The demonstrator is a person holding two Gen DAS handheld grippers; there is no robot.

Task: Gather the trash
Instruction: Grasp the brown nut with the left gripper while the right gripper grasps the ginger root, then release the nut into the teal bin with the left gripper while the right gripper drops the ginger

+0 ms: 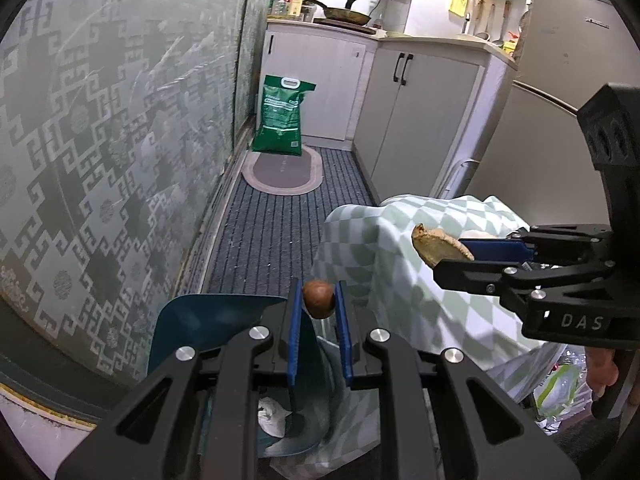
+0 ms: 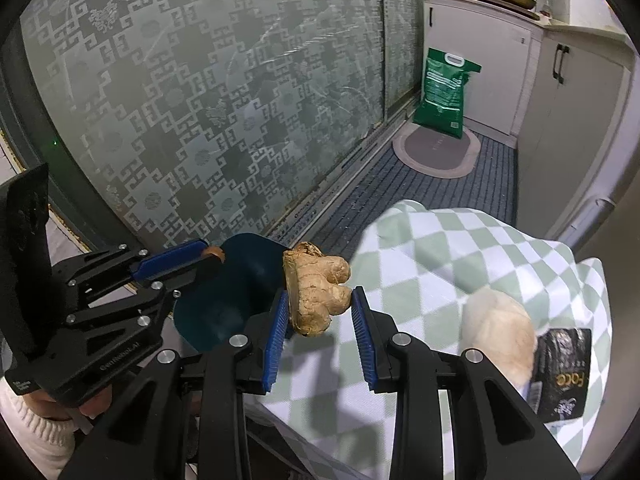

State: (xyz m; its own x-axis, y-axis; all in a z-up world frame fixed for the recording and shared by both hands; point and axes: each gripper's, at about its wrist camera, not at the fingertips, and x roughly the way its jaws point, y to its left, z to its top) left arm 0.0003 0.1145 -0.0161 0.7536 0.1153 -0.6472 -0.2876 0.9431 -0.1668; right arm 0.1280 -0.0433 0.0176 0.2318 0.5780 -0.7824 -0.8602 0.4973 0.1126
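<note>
Behind everything stands a frosted glass door [image 2: 208, 92] with a pale key pattern, and a dark ribbed carpet [image 1: 272, 232] runs along it to an oval mat [image 1: 282, 172]. On the mat a green sack [image 1: 282, 116] stands upright against white cupboards [image 1: 416, 120]. A pan [image 1: 346, 14] sits on the bench [image 1: 436, 42] above them.

The left tool [image 1: 319, 300] grips a small round brown nut [image 1: 319, 299] between its 2 blue pads, and the jaws stand narrow. Under it lies the teal trash bin [image 1: 208, 328] with its lid up; some white crumpled paper [image 1: 272, 416] is inside.

The right tool [image 2: 320, 308] holds a knobby piece of ginger [image 2: 316, 292] with its pads pressed on both sides. The ginger hangs over the edge of a green-and-white checkered cloth [image 2: 440, 248], just beside the bin. On the cloth lie a pale lump [image 2: 500, 332] and a black packet [image 2: 564, 376].
</note>
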